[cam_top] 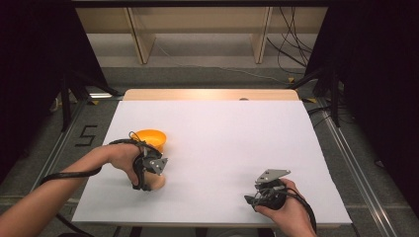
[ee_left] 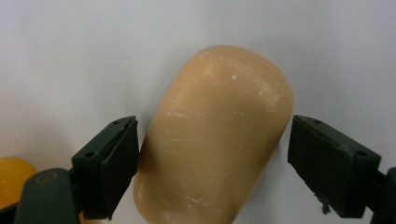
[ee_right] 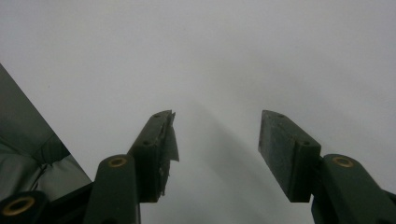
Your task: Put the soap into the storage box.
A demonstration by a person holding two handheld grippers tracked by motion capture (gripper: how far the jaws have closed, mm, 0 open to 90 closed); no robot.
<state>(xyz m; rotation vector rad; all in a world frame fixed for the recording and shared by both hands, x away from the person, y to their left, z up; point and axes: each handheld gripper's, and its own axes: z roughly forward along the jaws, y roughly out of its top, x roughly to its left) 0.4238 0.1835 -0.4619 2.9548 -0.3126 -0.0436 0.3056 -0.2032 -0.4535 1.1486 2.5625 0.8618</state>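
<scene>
Tan bread roll: on white table, between left gripper's released jaws, left pad seemingly touching. Right gripper released, empty, resting low.

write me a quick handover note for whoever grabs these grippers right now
Left gripper: open, jaws on either side of the tan bread roll; a gap shows at one pad, contact at the other can't be told.
Right gripper: open, nothing between its jaws, low over the white table sheet at the near right.
The roll lies on the sheet just in front of the orange bowl.
Done: left gripper lined up on the roll.
Left: probably grip the roll and move it, perhaps to the bowl.
</scene>
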